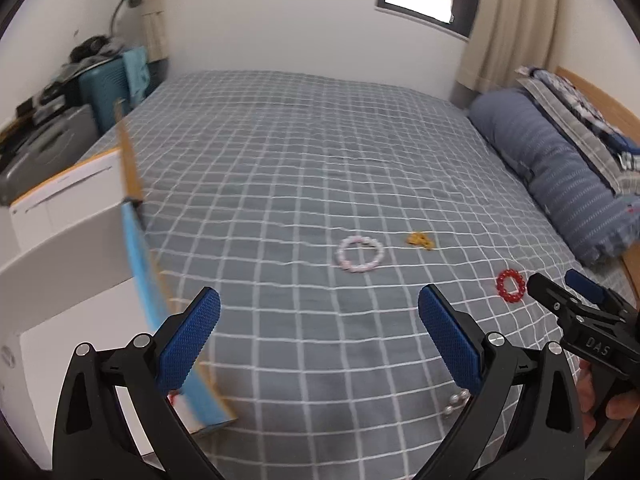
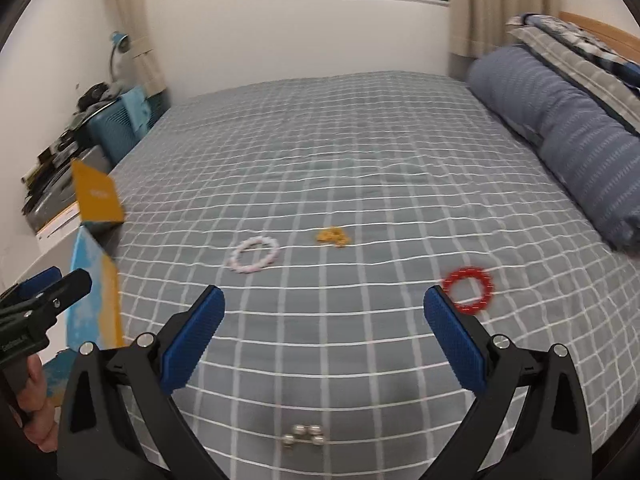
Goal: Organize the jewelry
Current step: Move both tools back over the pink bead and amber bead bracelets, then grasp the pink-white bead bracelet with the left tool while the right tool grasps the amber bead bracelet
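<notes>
Left gripper: jaws spread wide and empty, hovering above the near edge of the bed; its blue pads frame bare checked cover. It also shows at the left edge of the right wrist view, gripped by a hand.
Right gripper: jaws likewise wide apart, holding nothing, above the bed's near part; seen from the left wrist camera at the far right, with fingers of a hand on its handle.
Bed: grey-blue cover with a white grid, all the jewelry lying loose on it.
Pink-white bead bracelet: flat on the cover, near the middle, ahead of both grippers — well apart from either.
Orange piece: a small crumpled heap just right of and a bit beyond the pink-white bracelet; its kind is too blurred to tell.
Red bead bracelet: flat on the cover to the right, just beyond the right gripper's right pad in that view.
Pearl beads: a small cluster at the near edge of the bed, between the right gripper's arms in its own view.
Box: blue-and-orange cardboard with an upright flap, standing at the bed's left edge — beside the left gripper.
Bolster pillow: blue striped, along the bed's right side.
</notes>
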Motion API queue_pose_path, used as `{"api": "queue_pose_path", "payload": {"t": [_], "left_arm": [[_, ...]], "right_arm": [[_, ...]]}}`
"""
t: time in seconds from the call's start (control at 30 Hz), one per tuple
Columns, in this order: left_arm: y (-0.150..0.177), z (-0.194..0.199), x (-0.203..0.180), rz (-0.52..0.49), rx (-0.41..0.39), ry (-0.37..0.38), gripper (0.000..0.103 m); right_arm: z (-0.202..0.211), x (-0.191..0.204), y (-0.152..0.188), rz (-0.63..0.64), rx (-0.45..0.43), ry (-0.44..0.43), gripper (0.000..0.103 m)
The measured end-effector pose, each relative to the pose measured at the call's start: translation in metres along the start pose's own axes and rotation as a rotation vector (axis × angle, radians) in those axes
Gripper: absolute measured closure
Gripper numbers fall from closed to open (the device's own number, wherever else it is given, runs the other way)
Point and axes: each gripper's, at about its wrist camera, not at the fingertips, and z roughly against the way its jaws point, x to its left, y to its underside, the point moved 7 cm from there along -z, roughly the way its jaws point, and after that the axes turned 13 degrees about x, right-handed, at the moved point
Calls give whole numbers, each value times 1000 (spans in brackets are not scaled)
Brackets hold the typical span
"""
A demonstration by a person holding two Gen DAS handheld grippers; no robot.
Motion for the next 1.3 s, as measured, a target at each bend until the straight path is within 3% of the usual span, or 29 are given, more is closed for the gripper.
{"api": "queue_pose_path", "payload": {"t": [0.2,0.3,0.43,0.73,0.93,1.1,1.3], "left_arm": [[-7,-31,-33,-18,21,61,6],[-15,-55,-40,-12,30,52,6],[-24,-83,-43,-2,31,24,6],[-34,-141,-37,15,33,-70,6],[-38,-184,-20,37,61,-122,6],[-46,-207,-8,73,73,-108,6],[-53,-241,-4,100,102,-88,6]], "right_arm": [[-13,-29,0,-34,10,0,7],[-27,-41,-7,-60,8,19,7],[-49,-48,-17,-69,14,-8,7],[-121,-28,-37,36,42,-13,9],[-175,-13,-50,108,88,27,27],[-206,-7,-64,146,117,76,40],[-232,-12,-79,118,136,79,41]]}}
